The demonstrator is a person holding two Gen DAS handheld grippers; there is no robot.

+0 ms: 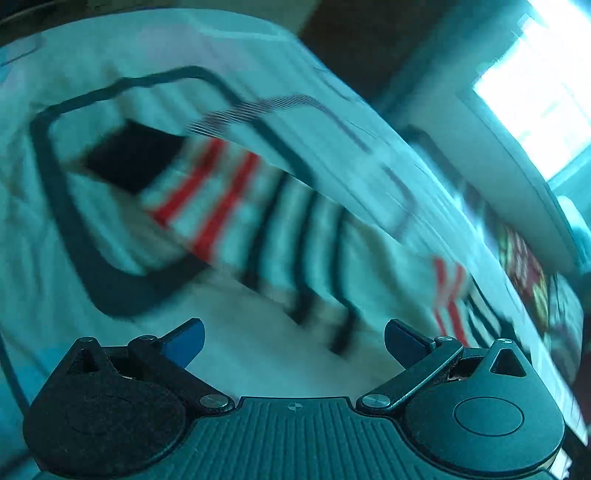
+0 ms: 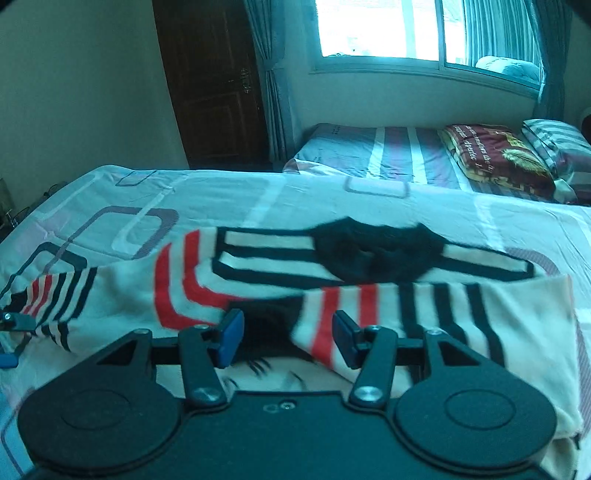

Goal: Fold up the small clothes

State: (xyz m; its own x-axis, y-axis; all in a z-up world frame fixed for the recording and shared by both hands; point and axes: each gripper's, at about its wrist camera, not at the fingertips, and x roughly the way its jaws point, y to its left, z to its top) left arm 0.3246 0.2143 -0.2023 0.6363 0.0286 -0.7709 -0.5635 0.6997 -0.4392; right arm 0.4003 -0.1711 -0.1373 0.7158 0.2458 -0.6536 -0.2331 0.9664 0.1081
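A small cream sweater with black and red stripes [image 2: 258,280] lies on the patterned bedsheet [image 2: 221,192]. Its right sleeve [image 2: 424,314] is folded across the body. My right gripper [image 2: 288,339] is open, just above the sweater's near edge, holding nothing. My left gripper [image 1: 293,341] is open and empty over the cloth; its view is blurred and tilted, showing the striped sweater [image 1: 229,206] ahead. The left gripper's tip [image 2: 11,321] shows at the far left of the right wrist view, by the left sleeve [image 2: 55,299].
A second bed [image 2: 406,155] with a maroon blanket [image 2: 495,155] and a striped pillow [image 2: 554,140] stands beyond. A dark wooden door [image 2: 214,81] is at the back left, a bright window [image 2: 424,29] with curtains behind.
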